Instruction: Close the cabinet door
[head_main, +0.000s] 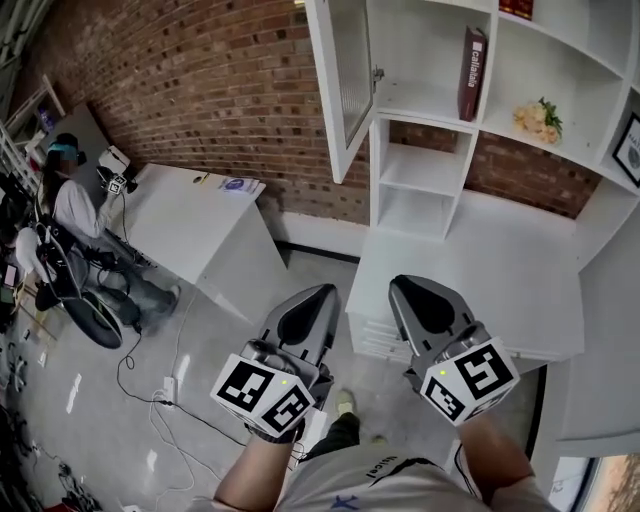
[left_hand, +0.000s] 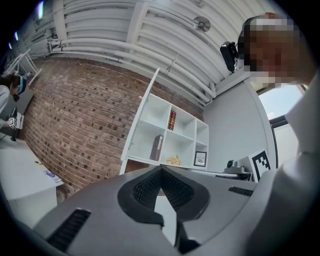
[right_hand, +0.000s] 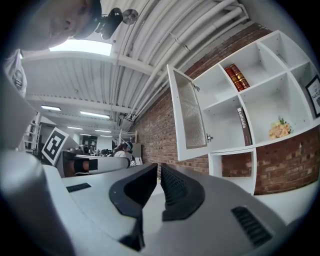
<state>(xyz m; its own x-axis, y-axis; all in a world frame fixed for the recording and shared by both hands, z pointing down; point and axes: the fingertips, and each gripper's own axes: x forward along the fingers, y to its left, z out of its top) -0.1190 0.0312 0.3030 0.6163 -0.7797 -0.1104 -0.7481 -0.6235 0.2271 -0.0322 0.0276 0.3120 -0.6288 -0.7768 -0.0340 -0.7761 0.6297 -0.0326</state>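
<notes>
The white cabinet door (head_main: 345, 80) with a ribbed glass pane stands swung open at the top left of a white shelf unit (head_main: 425, 170) on the brick wall. The right gripper view shows the door (right_hand: 190, 117) and its small knob; the left gripper view shows the door (left_hand: 142, 115) edge-on. Both grippers are held low in front of me, well short of the door. My left gripper (head_main: 325, 292) is shut and empty, and my right gripper (head_main: 400, 284) is shut and empty too. In each gripper view the jaws meet at their tips, at the left gripper (left_hand: 161, 169) and the right gripper (right_hand: 159, 167).
A white desk (head_main: 500, 270) with drawers stands under the shelves. The shelves hold a dark red book (head_main: 470, 60), flowers (head_main: 537, 118) and a framed picture (head_main: 628, 148). A second white table (head_main: 190, 225) is at the left, with a seated person (head_main: 75, 205) beside it. Cables (head_main: 165, 395) lie on the floor.
</notes>
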